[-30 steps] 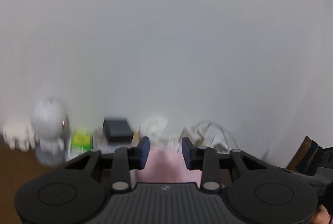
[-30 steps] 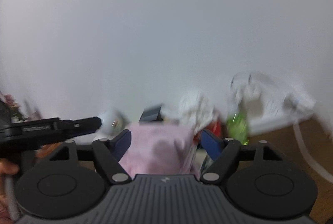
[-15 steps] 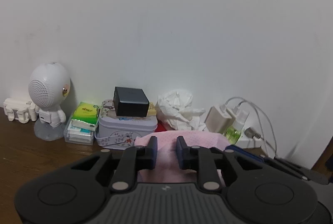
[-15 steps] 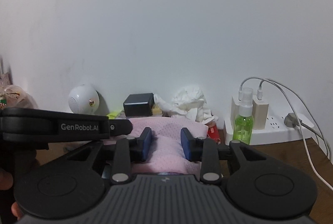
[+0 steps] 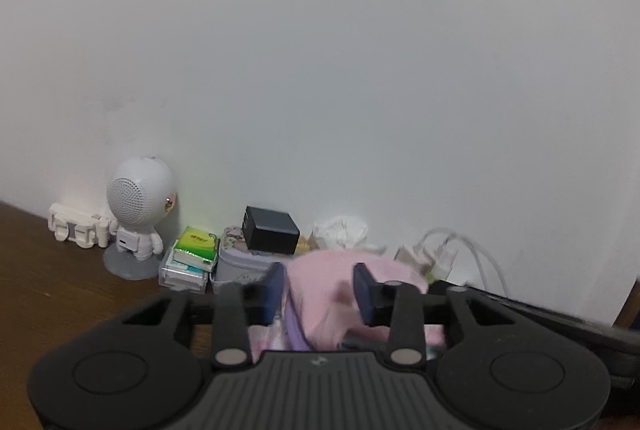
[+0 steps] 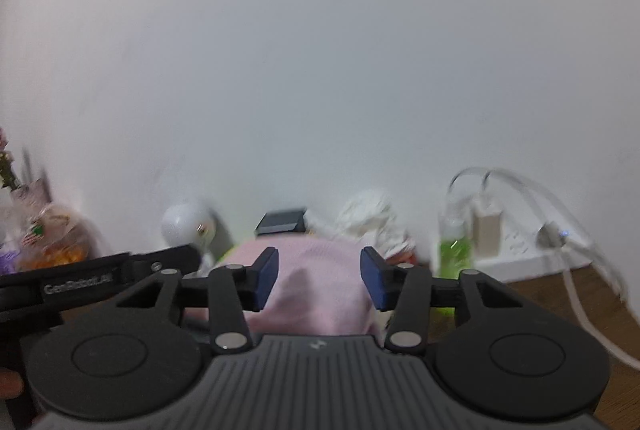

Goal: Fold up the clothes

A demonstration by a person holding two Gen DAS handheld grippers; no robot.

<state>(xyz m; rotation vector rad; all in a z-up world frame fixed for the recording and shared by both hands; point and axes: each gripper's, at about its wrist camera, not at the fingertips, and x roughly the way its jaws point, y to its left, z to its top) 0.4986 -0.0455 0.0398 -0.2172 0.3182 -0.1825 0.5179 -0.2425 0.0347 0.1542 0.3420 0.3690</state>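
Pink knit garment (image 5: 352,282) bunches between and ahead of both sets of jaws; my left gripper (image 5: 318,288) and right gripper (image 6: 318,276) stand wide apart, gripping nothing, apparently poised for a fresh grasp.

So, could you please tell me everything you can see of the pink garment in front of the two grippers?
The pink garment is a pale pink cloth with a fine, mesh-like knit look, bunched in a soft rounded mound rather than laid flat. A lilac band or trim shows at its lower left in the left wrist view. It lies between the open fingers of the left gripper and of the right gripper; neither visibly pinches it. What it rests on is hidden. Behind it stands clutter along the wall.
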